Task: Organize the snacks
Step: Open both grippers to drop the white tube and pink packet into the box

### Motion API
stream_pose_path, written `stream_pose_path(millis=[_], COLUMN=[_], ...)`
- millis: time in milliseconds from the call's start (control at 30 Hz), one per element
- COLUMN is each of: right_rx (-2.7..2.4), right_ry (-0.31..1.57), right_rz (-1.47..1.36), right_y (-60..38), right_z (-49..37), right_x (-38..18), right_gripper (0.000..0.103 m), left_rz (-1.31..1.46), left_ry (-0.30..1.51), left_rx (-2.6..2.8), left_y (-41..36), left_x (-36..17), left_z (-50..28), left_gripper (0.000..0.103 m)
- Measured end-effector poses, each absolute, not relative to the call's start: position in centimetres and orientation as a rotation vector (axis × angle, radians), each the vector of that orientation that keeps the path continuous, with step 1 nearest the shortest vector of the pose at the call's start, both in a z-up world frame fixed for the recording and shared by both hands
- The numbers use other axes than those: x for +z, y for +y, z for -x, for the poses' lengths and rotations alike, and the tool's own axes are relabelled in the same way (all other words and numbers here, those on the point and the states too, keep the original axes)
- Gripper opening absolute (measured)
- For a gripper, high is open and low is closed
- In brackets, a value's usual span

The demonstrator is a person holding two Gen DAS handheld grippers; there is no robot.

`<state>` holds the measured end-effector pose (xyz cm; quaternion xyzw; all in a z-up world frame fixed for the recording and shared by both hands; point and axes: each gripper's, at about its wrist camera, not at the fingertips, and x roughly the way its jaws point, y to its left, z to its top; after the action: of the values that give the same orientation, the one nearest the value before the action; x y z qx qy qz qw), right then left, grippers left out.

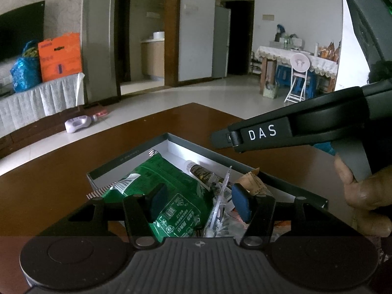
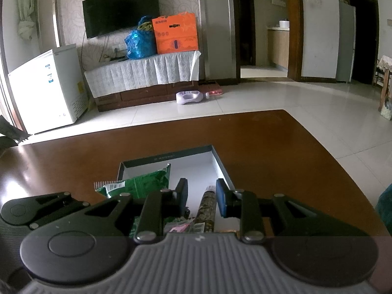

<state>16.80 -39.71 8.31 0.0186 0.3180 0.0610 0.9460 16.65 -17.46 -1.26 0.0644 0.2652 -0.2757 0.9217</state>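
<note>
A shallow grey box point(image 1: 127, 159) with a white inside sits on the brown table point(image 1: 61, 171). In it lie a green snack bag point(image 1: 169, 186), a long patterned stick pack point(image 1: 203, 174), a tan wrapper point(image 1: 254, 181) and clear wrappers. My left gripper point(image 1: 199, 202) is open just above the green bag. My right gripper point(image 2: 202, 199) is open over the box point(image 2: 220, 161), above the stick pack point(image 2: 208, 205); the green bag point(image 2: 144, 182) lies to its left. The right gripper's body point(image 1: 294, 127) shows at the right of the left wrist view.
The table edge point(image 2: 330, 154) runs close behind and right of the box. Beyond it is tiled floor with a purple bottle point(image 2: 191, 96), a cloth-covered TV cabinet point(image 2: 144, 73) with an orange box, and a white freezer point(image 2: 46, 88).
</note>
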Motion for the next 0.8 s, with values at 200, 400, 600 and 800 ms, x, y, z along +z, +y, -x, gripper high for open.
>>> stream_pose_path(millis=[200, 400, 600, 800], right_rx=[0.122, 0.125, 0.126, 0.128], right_ry=[0.654, 0.650, 0.645, 0.627], right_rz=[-0.039, -0.034, -0.033, -0.033], right_y=[-39.4, -39.1, -38.8, -38.8], right_z=[-17.0, -17.1, -17.0, -16.8], right_x=[8.5, 8.4, 8.5, 8.9], right_gripper=[0.054, 0.059, 0.062, 0.072], left_rz=[-0.134, -0.139, -0.137, -0.141], left_ry=[0.529, 0.523, 0.519, 0.512], left_rx=[-0.551, -0.537, -0.518, -0.516], left_y=[-17.3, -17.1, -16.7, -16.4], left_x=[-1.0, -0.9, -0.7, -0.6], left_z=[-16.4, -16.2, -16.3, -16.1], left_gripper=[0.075, 0.082, 0.090, 0.103])
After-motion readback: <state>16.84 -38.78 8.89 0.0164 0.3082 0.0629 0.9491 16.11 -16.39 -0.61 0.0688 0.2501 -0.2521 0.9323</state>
